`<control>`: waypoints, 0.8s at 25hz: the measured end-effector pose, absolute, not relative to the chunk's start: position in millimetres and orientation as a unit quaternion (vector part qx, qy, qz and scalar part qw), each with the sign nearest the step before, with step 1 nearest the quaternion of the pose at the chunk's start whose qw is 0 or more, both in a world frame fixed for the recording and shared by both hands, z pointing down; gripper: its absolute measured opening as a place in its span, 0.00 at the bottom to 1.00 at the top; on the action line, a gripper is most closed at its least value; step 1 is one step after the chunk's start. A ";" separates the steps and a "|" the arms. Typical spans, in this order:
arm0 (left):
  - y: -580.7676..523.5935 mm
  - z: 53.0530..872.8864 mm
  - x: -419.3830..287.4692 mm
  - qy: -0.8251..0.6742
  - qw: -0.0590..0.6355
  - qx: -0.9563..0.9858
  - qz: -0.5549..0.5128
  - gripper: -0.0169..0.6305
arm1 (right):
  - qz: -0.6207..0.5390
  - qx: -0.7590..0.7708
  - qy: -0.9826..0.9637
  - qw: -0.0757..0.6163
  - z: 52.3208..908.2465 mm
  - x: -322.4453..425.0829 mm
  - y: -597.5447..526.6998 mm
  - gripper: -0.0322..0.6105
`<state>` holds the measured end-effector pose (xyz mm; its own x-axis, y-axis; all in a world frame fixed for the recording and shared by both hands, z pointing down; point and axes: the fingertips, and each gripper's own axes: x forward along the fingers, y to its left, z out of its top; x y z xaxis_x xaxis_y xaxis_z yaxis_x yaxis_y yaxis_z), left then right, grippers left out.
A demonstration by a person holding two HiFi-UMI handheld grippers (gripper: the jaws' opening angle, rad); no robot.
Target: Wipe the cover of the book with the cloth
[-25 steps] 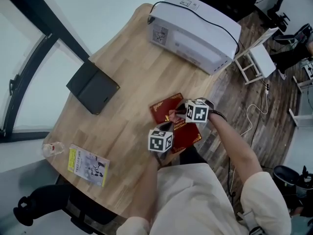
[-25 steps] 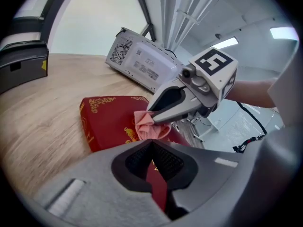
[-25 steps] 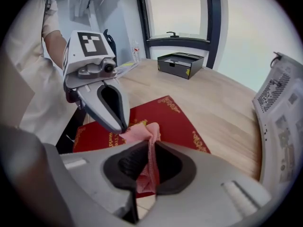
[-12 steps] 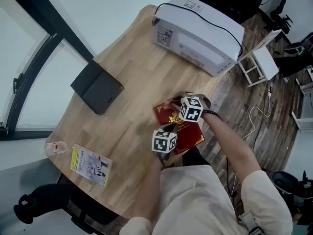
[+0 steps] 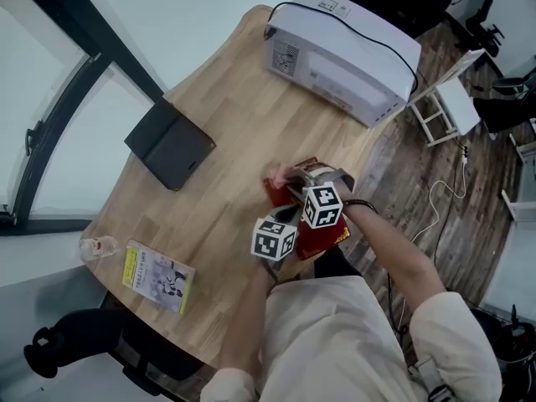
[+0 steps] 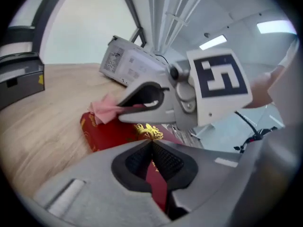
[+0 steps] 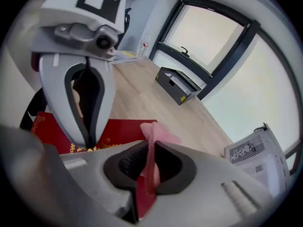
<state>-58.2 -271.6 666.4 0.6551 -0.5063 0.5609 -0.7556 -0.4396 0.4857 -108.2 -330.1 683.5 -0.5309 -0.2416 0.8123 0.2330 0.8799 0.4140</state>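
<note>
Red book (image 5: 328,234) lies at the right edge of the table (image 5: 226,132), close to the person. In the head view the marker cubes and a hand cover most of it. Jaws of the left gripper (image 6: 152,148) are closed to a sliver and pinch the book's near cover edge. Jaws of the right gripper (image 7: 150,156) are clamped tight on the pink cloth (image 7: 159,135), whose free end is bunched on the cover toward the book's far corner. Gilt print on the cover is partly hidden and unreadable. White machine (image 5: 339,53) at far corner, black box (image 5: 170,146) by left edge.
</note>
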 end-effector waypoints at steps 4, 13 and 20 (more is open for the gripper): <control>-265.4 661.9 -90.4 -0.417 0.384 0.812 0.141 0.04 | -0.251 0.007 -0.842 0.477 683.4 -113.3 -320.6 0.12; -250.5 667.8 -146.7 -0.468 0.401 0.777 0.126 0.04 | -0.271 -0.037 -0.839 0.471 684.0 -127.7 -281.0 0.12; -255.8 660.4 -139.5 -0.463 0.381 0.789 0.133 0.04 | -0.232 -0.078 -0.845 0.475 686.9 -98.5 -232.6 0.12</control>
